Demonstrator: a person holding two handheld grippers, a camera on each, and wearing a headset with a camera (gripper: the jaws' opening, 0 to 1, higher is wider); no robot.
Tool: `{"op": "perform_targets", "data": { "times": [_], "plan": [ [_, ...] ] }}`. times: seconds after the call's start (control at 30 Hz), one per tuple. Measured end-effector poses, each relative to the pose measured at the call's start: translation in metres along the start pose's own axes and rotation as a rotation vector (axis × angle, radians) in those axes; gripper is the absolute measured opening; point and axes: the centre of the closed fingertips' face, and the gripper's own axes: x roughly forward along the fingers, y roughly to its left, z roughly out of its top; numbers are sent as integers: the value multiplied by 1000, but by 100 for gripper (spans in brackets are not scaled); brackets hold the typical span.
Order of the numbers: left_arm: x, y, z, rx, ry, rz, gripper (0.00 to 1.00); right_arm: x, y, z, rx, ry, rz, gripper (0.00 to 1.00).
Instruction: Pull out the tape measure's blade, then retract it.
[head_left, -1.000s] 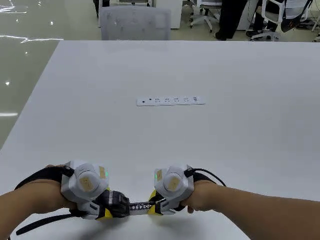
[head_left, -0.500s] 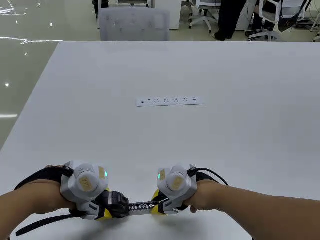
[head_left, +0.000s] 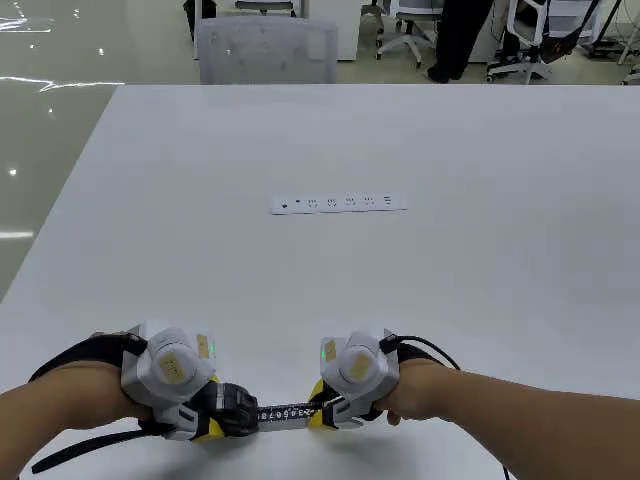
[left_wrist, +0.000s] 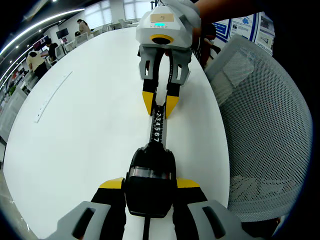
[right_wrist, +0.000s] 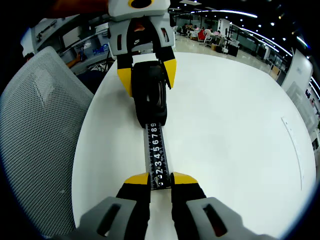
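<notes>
Looking down in the head view, the tape measure's black case (head_left: 238, 410) sits at about 6 o'clock, low over the white table (head_left: 420, 280) and close to its near edge. It is pinched between the jaws of the left gripper (head_left: 222, 414). A short run of blade (head_left: 285, 411) reaches toward 3 o'clock into the right gripper (head_left: 320, 415), whose jaws are closed on its end. A power strip (head_left: 338, 203) lies well apart toward 12 o'clock, and a grey chair (head_left: 265, 48) stands beyond the far edge.

In the left gripper view, the yellow-tipped jaws clamp the case's sides at 6 o'clock. The blade runs toward 12 o'clock, showing numerals up to seven before the other gripper's tips nip it.

In the right gripper view, the jaws press together on the blade's end at 6 o'clock. Numerals run up to nine before the blade enters the case at 12 o'clock. A mesh chair back (right_wrist: 45, 125) stands at 9 o'clock, just off the table's edge.

The pull looks begun but short: most of the extension and the whole retraction seem left to do. Toward 3 o'clock in the head view the tabletop is open, so the right gripper has a long run along the near edge. Drifting toward 6 o'clock would take the work off the table and toward the chair.
</notes>
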Motion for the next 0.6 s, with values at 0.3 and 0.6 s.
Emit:
{"op": "perform_targets", "data": {
  "times": [0.3,0.6],
  "plan": [
    [0,0,0,1,3,4,32,-4,-1,-6,3,3,9,13],
    [0,0,0,-4,3,7,32,-11,-3,-13,5,6,7,13]
  ]
}}
